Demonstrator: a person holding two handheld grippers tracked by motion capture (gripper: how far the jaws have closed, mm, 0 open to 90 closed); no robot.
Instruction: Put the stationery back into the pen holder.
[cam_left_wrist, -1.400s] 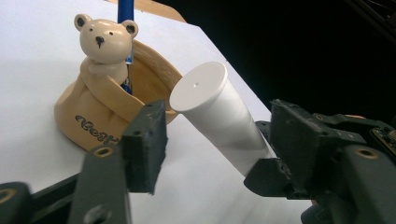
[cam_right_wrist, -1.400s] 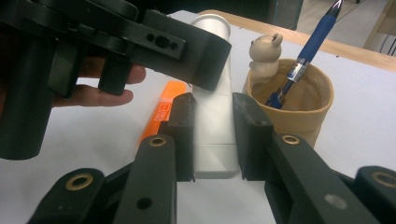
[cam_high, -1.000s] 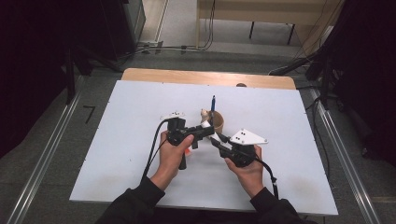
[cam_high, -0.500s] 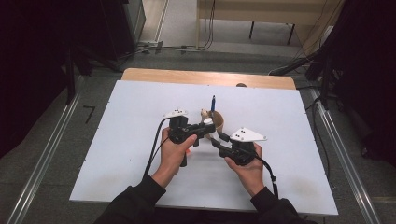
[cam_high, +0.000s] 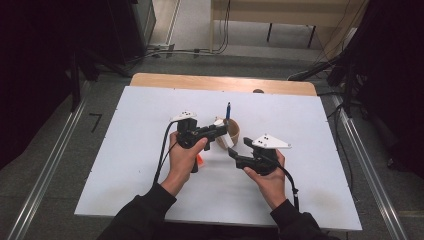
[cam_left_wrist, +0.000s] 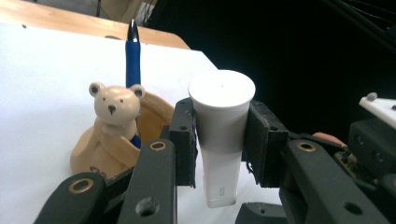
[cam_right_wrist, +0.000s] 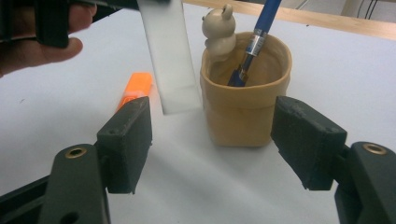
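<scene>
Currently the left gripper (cam_left_wrist: 219, 140) has its jaws clamped on a white tube (cam_left_wrist: 220, 135), gripping it just below the round cap so that the cap stands above the pads and the flat crimped end hangs down toward the white surface (cam_high: 310, 125). In the high view this gripper (cam_high: 220, 131) sits near the middle of the surface, held by the person's left hand (cam_high: 184, 157), with the tube (cam_high: 223, 138) just beside a tan cup-shaped holder (cam_high: 233, 131).

A small bear figure (cam_left_wrist: 113, 105) is perched on the holder's rim, and a blue pen (cam_left_wrist: 132, 53) stands upright inside the holder (cam_left_wrist: 100, 149). From the right gripper view the pen (cam_right_wrist: 254, 39) leans against the inner wall of the holder (cam_right_wrist: 243, 109), the bear (cam_right_wrist: 218, 32) sits on the far rim, and the tube's lower end (cam_right_wrist: 175, 70) hangs just to the left of the holder without clearly touching it.

An orange marker (cam_right_wrist: 135, 91) lies flat on the surface behind the tube; in the high view it peeks out beside the left hand (cam_high: 199, 160).

The right gripper (cam_right_wrist: 212, 144) has its jaws spread wide with nothing between them, pointing at the holder and the tube from close by. In the high view the right gripper (cam_high: 236, 154) sits low over the surface, in the person's right hand (cam_high: 267, 175).
</scene>
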